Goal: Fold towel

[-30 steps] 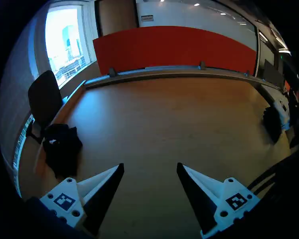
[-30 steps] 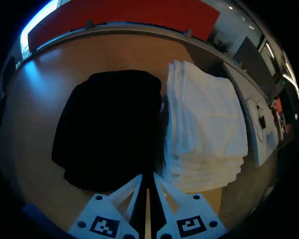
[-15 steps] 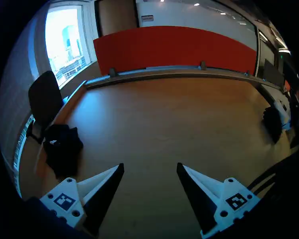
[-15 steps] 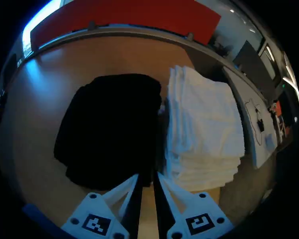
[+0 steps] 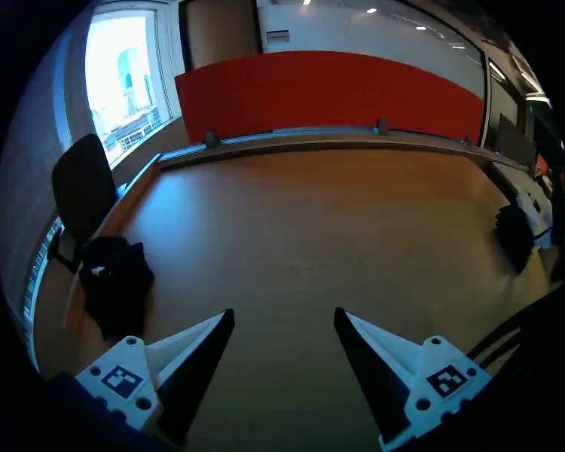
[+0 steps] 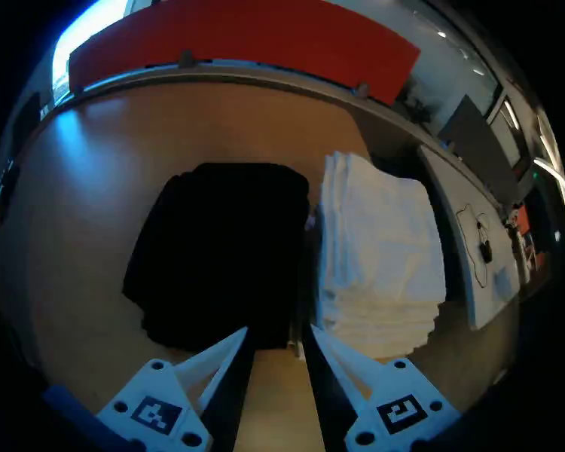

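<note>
Two piles lie side by side: black towels point(image 6: 222, 252), white towels point(image 6: 377, 256).

Wooden table point(image 6: 79, 196), wide and warm-toned. Lying flat on it is a black folded cloth point(image 6: 222, 248) and, just beside it on the right, a stack of white towels point(image 6: 380, 248) — the two piles sit side by side, edges nearly meeting.

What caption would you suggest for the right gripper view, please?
Open right gripper over wooden table, facing dark folded cloth beside white towel stack.
</note>
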